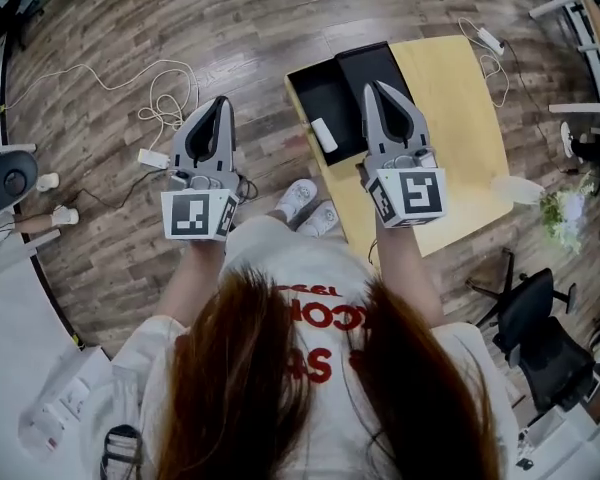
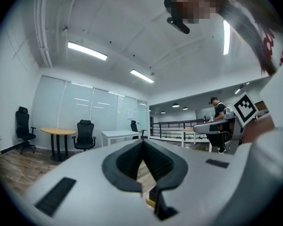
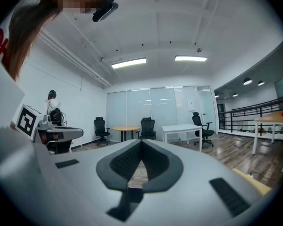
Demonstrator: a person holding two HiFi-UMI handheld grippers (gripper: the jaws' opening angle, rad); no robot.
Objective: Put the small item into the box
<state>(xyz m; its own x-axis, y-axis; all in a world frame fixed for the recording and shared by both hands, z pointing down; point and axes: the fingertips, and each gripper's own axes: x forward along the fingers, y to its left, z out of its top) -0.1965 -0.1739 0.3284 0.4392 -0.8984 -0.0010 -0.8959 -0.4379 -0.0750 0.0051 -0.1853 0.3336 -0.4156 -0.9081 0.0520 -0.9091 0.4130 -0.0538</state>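
In the head view an open black box lies at the near-left corner of a light wooden table. A small white item rests inside the box near its front edge. My right gripper is held over the box's right part, shut with its tips together and nothing in them. My left gripper hangs over the wooden floor left of the table, also shut and empty. Both gripper views look level into the room, with the left gripper and the right gripper each closed to a point.
White cables and a plug block lie on the floor at the left. A black office chair and a plant stand right of the table. A pale object sits at the table's right edge. The person's shoes are by the table's corner.
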